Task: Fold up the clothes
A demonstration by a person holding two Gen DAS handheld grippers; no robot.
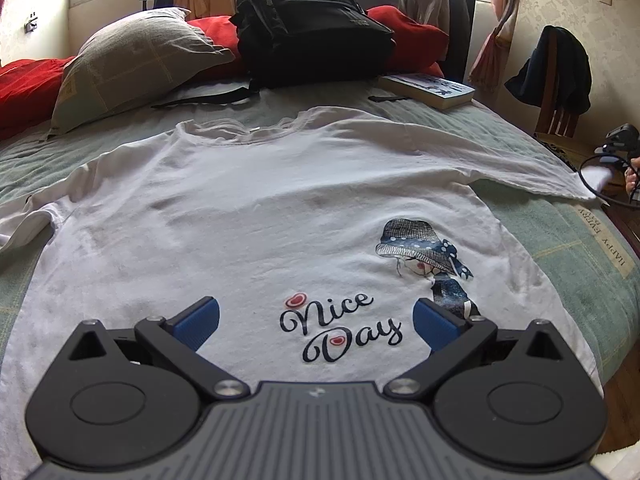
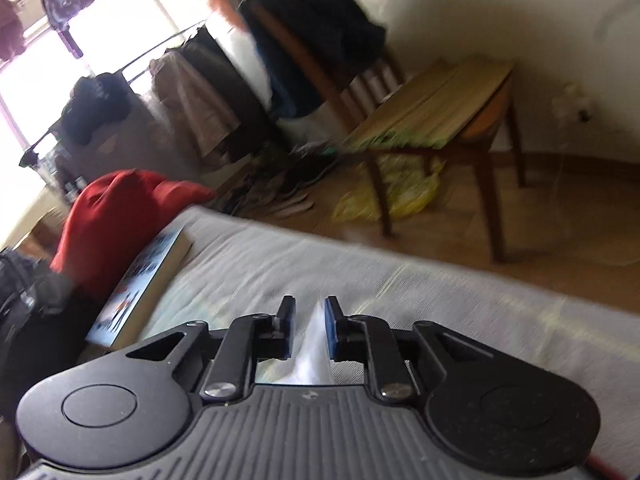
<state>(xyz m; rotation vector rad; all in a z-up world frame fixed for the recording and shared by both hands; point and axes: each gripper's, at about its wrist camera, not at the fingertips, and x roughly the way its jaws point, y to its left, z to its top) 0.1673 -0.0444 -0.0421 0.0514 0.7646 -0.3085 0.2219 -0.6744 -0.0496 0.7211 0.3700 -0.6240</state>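
Left wrist view: one white T-shirt (image 1: 240, 216) is spread flat on the bed (image 1: 560, 240); the left gripper (image 1: 316, 320) is held wide apart above its hem. At 3 o'clock, one sleeve (image 2: 316, 344) is pinched by the right gripper (image 2: 309, 330). One book (image 1: 428, 88) and one backpack (image 1: 308, 28) are seen at 12 o'clock.

T-shirt (image 1: 256, 216) flat on bed (image 1: 560, 240), backpack (image 1: 308, 28) behind it

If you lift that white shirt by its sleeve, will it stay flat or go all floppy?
Probably floppy. The shirt lies thin and wrinkled on the bed, so it looks soft, not stiff. The sleeve already stretches toward the right tongs, so the rest would likely drag and droop. It looks light.
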